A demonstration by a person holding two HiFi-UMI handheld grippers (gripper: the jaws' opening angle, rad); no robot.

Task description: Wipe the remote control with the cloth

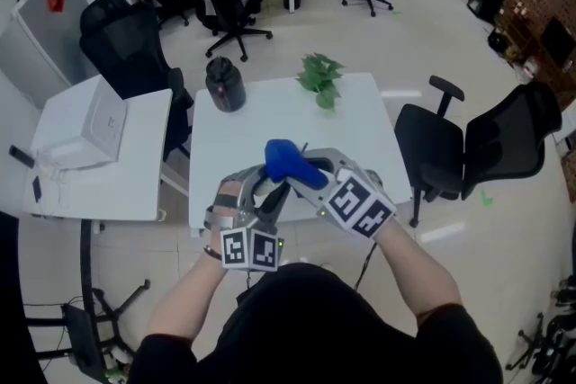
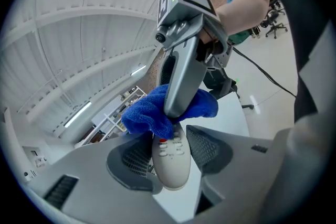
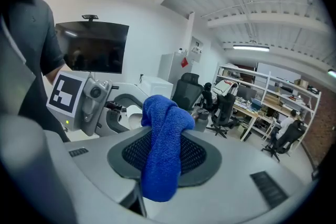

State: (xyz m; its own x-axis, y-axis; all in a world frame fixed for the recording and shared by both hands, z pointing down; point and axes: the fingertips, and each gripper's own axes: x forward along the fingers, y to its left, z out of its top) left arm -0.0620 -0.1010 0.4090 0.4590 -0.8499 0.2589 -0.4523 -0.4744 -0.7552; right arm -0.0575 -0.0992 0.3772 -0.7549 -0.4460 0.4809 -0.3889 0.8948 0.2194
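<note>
Above the white table I hold both grippers close together. My left gripper is shut on a white remote control, buttons facing the camera, its near end between the pads. My right gripper is shut on a blue cloth, which hangs folded between its jaws. In the left gripper view the blue cloth lies over the remote's far end, with the right gripper's grey body above it. The head view shows the cloth bunched between the left gripper and the right gripper; the remote is hidden there.
A dark jug and a small green plant stand at the table's far edge. A white box sits on a side table to the left. Black office chairs stand to the right and behind.
</note>
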